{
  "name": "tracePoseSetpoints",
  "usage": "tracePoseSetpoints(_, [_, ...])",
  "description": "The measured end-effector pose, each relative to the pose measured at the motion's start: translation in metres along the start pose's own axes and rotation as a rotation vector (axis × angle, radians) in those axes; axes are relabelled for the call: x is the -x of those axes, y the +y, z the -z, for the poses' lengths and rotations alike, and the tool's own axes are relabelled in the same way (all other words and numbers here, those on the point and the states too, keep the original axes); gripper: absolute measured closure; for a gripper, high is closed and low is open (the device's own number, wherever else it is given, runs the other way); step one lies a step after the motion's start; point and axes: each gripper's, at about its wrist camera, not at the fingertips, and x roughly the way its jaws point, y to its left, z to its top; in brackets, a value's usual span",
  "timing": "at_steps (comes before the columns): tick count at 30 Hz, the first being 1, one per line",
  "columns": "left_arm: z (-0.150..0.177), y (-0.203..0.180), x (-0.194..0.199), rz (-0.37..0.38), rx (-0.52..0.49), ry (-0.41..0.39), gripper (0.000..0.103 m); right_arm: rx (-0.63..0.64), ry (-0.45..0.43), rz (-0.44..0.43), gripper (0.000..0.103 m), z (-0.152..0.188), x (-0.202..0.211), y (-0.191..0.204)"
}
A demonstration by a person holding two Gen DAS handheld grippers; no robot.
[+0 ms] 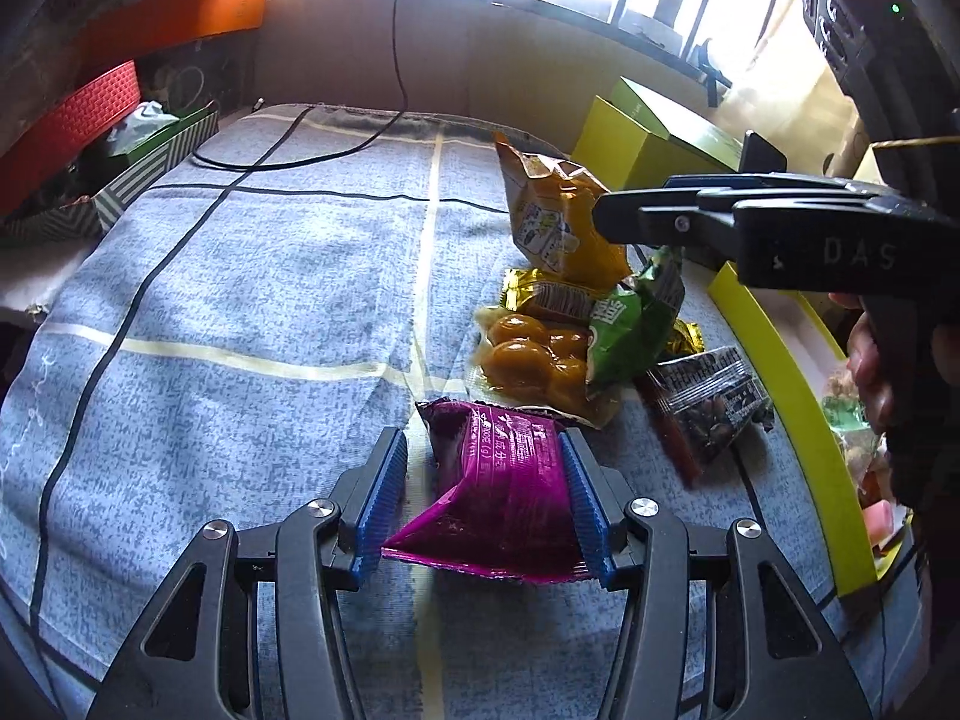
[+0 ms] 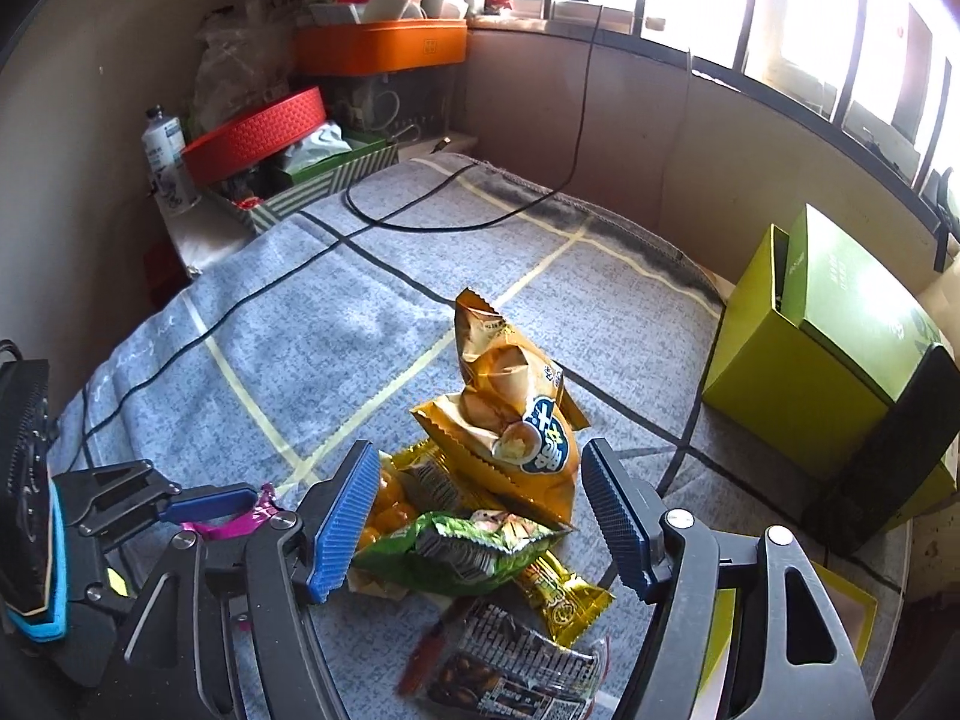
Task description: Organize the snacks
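A purple snack packet (image 1: 504, 480) lies on the blue checked cloth (image 1: 240, 300) between the fingers of my left gripper (image 1: 485, 501). The right pad rests against its edge and a gap shows at the left pad's tip, so the gripper is open. Beyond it is a pile: a yellow chip bag (image 2: 516, 414), a green packet (image 2: 456, 546), a clear pack of brown balls (image 1: 534, 354), gold wrappers (image 2: 558, 600) and a dark nut packet (image 2: 516, 672). My right gripper (image 2: 480, 519) hangs wide open over this pile with nothing gripped. In the left wrist view, the right gripper (image 1: 600, 213) hovers above the yellow bag (image 1: 552, 216).
A yellow-green tray (image 1: 786, 360) with several snacks sits at the right, and a green box (image 2: 804, 372) stands behind it. A black cable (image 2: 420, 222) crosses the far cloth. A striped box (image 2: 324, 180), a red basket (image 2: 258, 132) and an orange box (image 2: 384, 45) crowd the far left. A person's hand (image 1: 870, 360) holds the right gripper.
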Motion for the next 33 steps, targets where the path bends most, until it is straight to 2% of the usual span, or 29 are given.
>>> tracePoseSetpoints(6, [0.0, 0.006, 0.002, 0.017, 0.028, -0.009, 0.05, 0.025, 0.035, 0.019, 0.033, -0.007, -0.027, 0.003])
tracePoseSetpoints(9, [0.0, 0.006, 0.002, 0.021, 0.03, -0.012, 0.05, 0.032, 0.049, 0.057, 0.033, -0.009, -0.038, 0.002])
tracePoseSetpoints(12, [0.0, 0.007, 0.003, 0.025, 0.034, -0.014, 0.05, 0.001, 0.066, 0.086, 0.033, -0.011, -0.046, -0.005])
tracePoseSetpoints(14, [0.0, 0.007, 0.003, 0.026, 0.035, -0.015, 0.05, -0.029, 0.076, 0.075, 0.034, -0.012, -0.049, -0.009])
tracePoseSetpoints(15, [0.0, 0.007, 0.003, 0.026, 0.036, -0.015, 0.05, -0.04, 0.078, 0.07, 0.036, -0.011, -0.049, -0.01])
tracePoseSetpoints(17, [0.0, 0.007, 0.004, 0.026, 0.035, -0.015, 0.05, -0.044, 0.078, 0.069, 0.051, -0.011, -0.049, -0.01])
tracePoseSetpoints(23, [0.0, 0.007, 0.004, 0.027, 0.039, -0.017, 0.05, -0.027, 0.055, 0.083, 0.07, -0.011, -0.041, -0.006])
tracePoseSetpoints(33, [-0.001, 0.01, 0.005, 0.027, 0.051, -0.019, 0.05, -0.02, 0.029, 0.079, 0.078, -0.007, -0.028, -0.006])
